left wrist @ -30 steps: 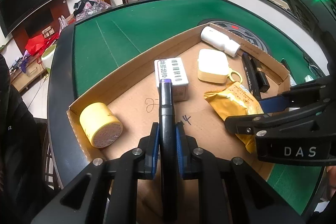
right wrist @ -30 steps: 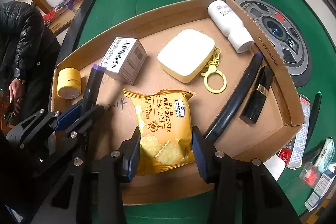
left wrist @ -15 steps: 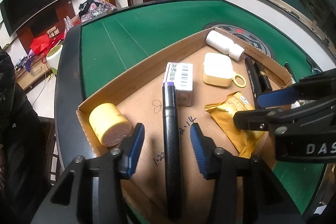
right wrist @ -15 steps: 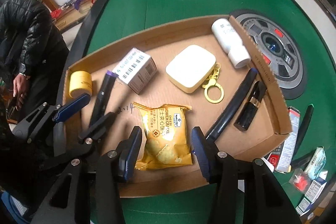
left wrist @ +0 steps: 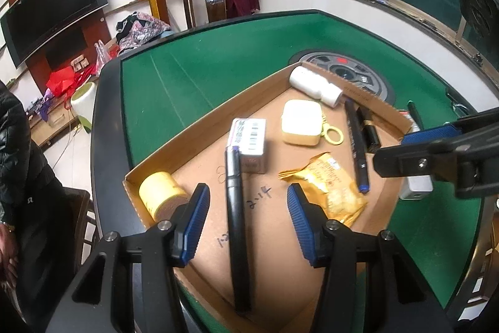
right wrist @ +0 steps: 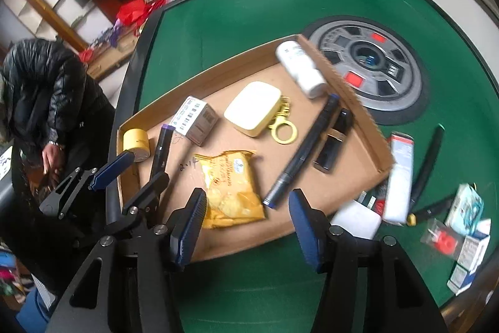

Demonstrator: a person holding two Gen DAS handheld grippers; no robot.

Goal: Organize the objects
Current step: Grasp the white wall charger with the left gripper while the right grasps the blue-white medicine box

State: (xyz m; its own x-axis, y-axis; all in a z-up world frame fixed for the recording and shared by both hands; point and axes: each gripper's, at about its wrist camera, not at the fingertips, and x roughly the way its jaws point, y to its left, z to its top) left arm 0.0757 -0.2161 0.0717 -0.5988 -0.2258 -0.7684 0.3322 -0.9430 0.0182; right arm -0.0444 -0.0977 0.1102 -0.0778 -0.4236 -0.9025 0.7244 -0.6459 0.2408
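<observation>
Both tools are spreading open and empty, left tool (left wrist: 246, 208) over the marker (left wrist: 237, 227), right tool (right wrist: 248, 220) could snag the cracker pack (right wrist: 229, 186) at 11 o'clock.

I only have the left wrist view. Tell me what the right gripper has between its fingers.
Observer: Nothing. The right gripper has its jaws opening with an empty gap between them. The cracker pack lies free on the tray, just beyond its left finger.
Operator: Now list what lies on the felt behind that gripper.
Observer: Off the tray's right side there is a long white pack, some small boxes near the table's edge, and a clear pack with something red inside.
</observation>
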